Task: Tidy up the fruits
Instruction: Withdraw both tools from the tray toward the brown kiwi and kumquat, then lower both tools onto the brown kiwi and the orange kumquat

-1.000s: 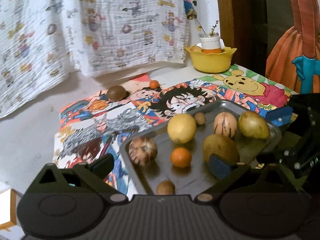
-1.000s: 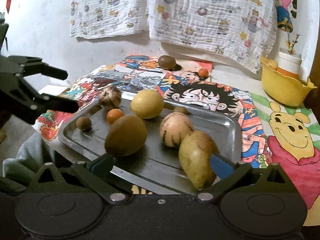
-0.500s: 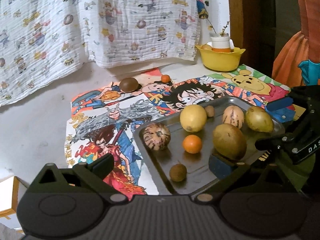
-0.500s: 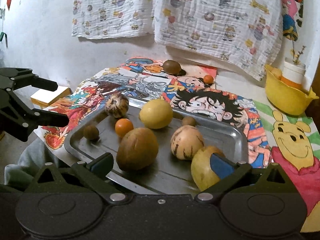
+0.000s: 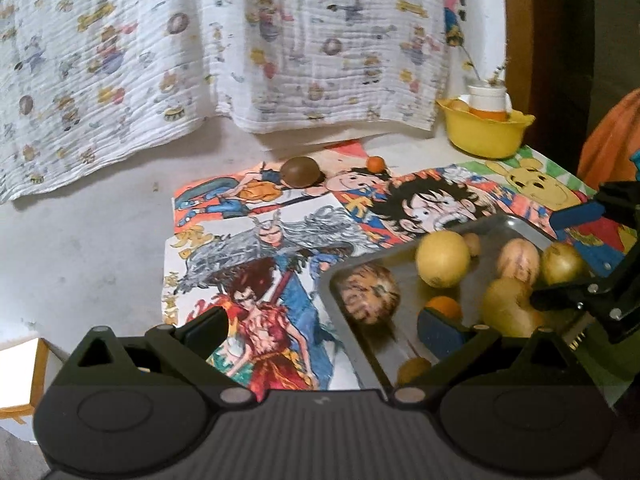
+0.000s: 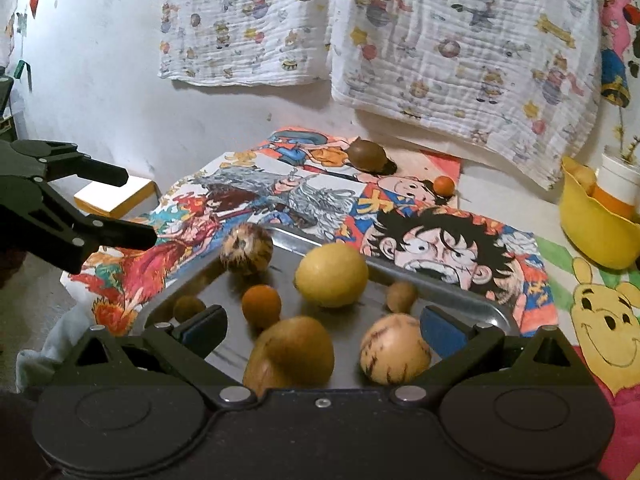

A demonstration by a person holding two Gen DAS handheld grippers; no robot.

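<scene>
A metal tray (image 6: 452,290) holds several fruits: a yellow lemon (image 6: 331,274), a small orange (image 6: 261,305), two striped melons (image 6: 246,248) (image 6: 395,354), a brown mango (image 6: 289,354) and small brown fruits. The tray also shows in the left wrist view (image 5: 340,300). A brown round fruit (image 6: 366,154) and a small orange fruit (image 6: 444,185) lie on the cartoon mat beyond it. My right gripper (image 6: 322,326) is open and empty over the tray's near edge. My left gripper (image 5: 320,326) is open and empty at the tray's left edge.
A yellow bowl (image 6: 592,224) with a white cup and fruit stands at the back right. Patterned cloths (image 6: 440,32) hang on the wall behind. A yellow-edged box (image 6: 116,196) sits left of the mat. The left gripper (image 6: 80,208) shows at the right view's left side.
Both grippers have pulled back and shifted left. The yellow-green fruit that sat by my right finger has left the right view. The fruits on the tray have not moved.
</scene>
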